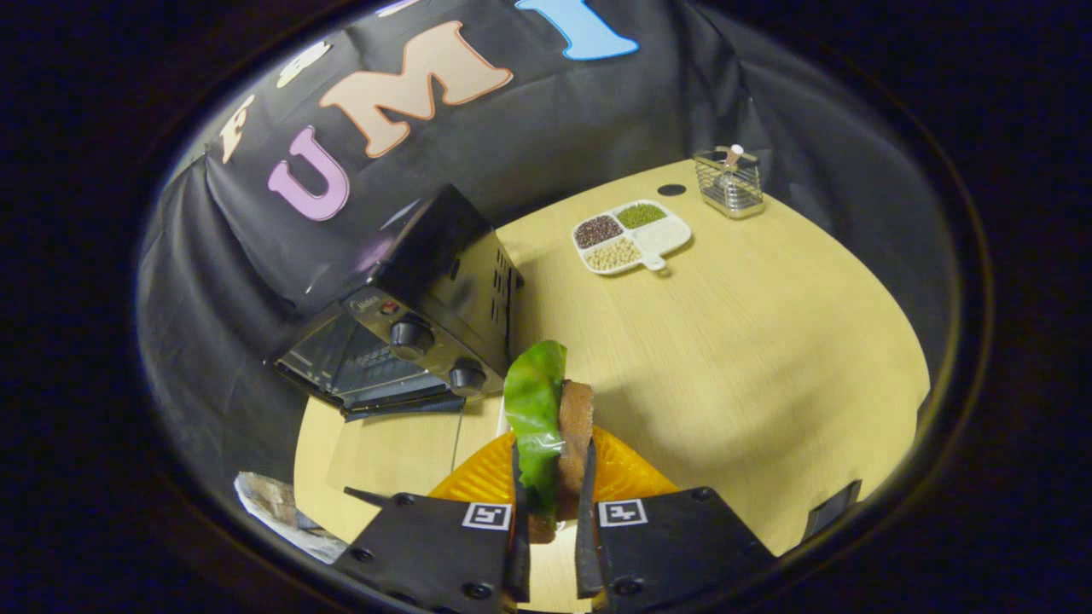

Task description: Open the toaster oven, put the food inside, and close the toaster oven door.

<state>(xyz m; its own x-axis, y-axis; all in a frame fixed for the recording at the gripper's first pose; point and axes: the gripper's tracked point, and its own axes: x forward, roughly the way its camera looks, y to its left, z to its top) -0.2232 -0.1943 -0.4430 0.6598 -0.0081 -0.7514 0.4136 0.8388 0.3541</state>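
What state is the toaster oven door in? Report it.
Open: the toaster oven door lies folded down flat. The fingers grip the food.

Black toaster oven (pixel 426 315) with two knobs, door dropped open, on the desk (pixel 725 341) against the booth wall, sandwich (pixel 550 426) of green lettuce and brown bread, upright, pinched between both gripper (pixel 553 520) fingers, over an orange plate (pixel 623 473)

- Beyond the fingers you have a pale wooden table (pixel 768 341), lit evenly from above, with soft shadows across its middle.
- Black cloth wall (pixel 546 145) hangs behind and around the table's far edge.
- Far beyond the fingers you see a white divided dish (pixel 633 236) of seeds, a wire holder (pixel 729 182) just past it, and a dark round hole (pixel 671 189) between them.
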